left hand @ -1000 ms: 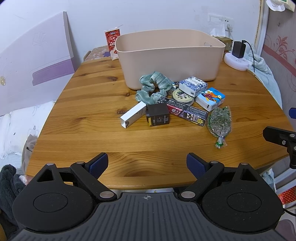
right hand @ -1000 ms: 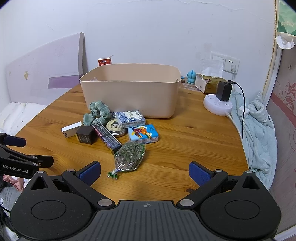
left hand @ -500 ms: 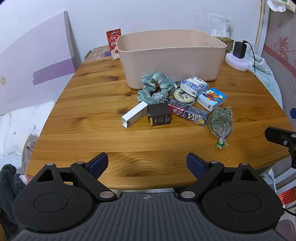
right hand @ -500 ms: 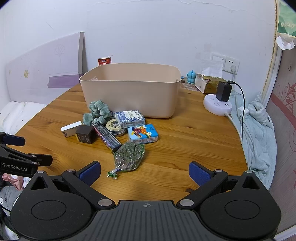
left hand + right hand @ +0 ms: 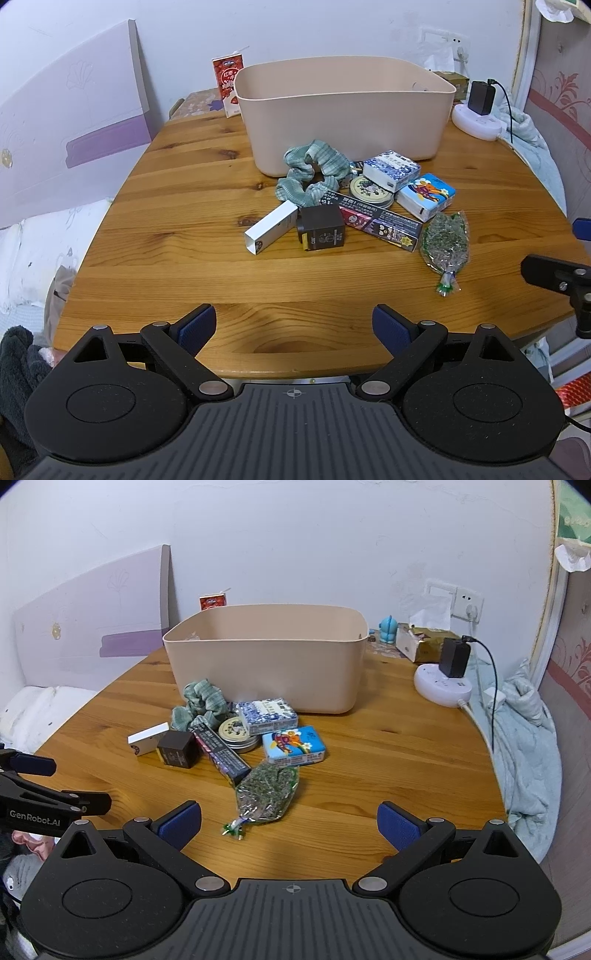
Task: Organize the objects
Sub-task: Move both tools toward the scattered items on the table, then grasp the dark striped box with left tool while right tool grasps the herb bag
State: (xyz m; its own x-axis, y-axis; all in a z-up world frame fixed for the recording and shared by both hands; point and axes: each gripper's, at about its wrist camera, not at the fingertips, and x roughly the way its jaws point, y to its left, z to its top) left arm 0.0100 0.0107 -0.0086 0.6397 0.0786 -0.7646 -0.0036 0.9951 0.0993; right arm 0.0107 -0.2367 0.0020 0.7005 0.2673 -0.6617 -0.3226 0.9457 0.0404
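Wooden table [image 5: 207, 206]: beige bin [image 5: 343, 110], clutter before it; both tongs agape.

Glossy wooden table [image 5: 207, 206], matt plastic bin [image 5: 343, 122], ribbed cloth scrunchie [image 5: 314, 173]

The left tongs [image 5: 293, 328] hang wide apart over the near edge of the wooden worktop [image 5: 184, 229], gripping nothing. Across the worktop stands a beige bin [image 5: 345, 110], with a cluster of small things just before it: a green scrunchie [image 5: 314, 175] touching the bin's wall, a white box [image 5: 271, 228] beside a dark cube box [image 5: 321, 232], a long dark box [image 5: 376, 220], a round tin [image 5: 371, 188], two tissue packs [image 5: 391, 170] [image 5: 424, 195] and a clear packet of dried herbs [image 5: 445, 245]. The right tongs [image 5: 554, 273] show at the right edge.
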